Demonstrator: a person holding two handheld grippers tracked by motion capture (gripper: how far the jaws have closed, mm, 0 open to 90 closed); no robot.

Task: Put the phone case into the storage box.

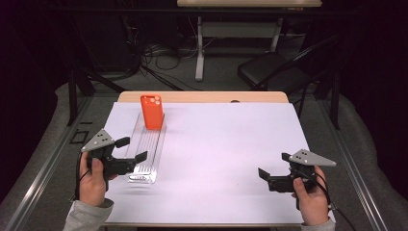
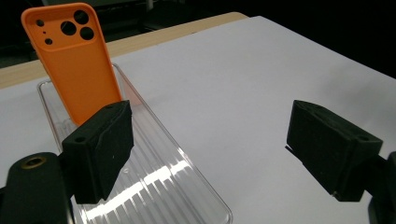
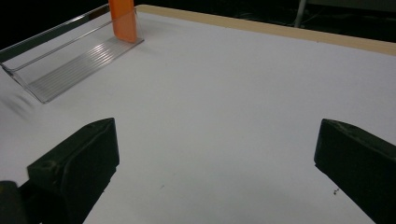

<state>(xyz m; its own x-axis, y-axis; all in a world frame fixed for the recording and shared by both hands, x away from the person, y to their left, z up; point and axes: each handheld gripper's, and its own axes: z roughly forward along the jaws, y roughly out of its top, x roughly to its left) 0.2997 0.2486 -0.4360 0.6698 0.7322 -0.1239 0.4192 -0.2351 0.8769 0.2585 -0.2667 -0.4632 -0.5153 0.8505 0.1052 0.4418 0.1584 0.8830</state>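
1. Orange case (image 1: 151, 111) stood upright at the far end of the clear tray (image 1: 146, 166), left of centre.
2. It looked light, thin, flexible, slippery; I judged its side edges the best hold.
3. My left gripper (image 1: 133, 150) and right gripper (image 1: 275, 165) both gaped wide, empty.

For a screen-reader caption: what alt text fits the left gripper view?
An orange phone case stands upright at the far end of a clear ribbed plastic tray on a white table cover. The left claw is open, one black jaw over the tray and the other over the bare cover, holding nothing.
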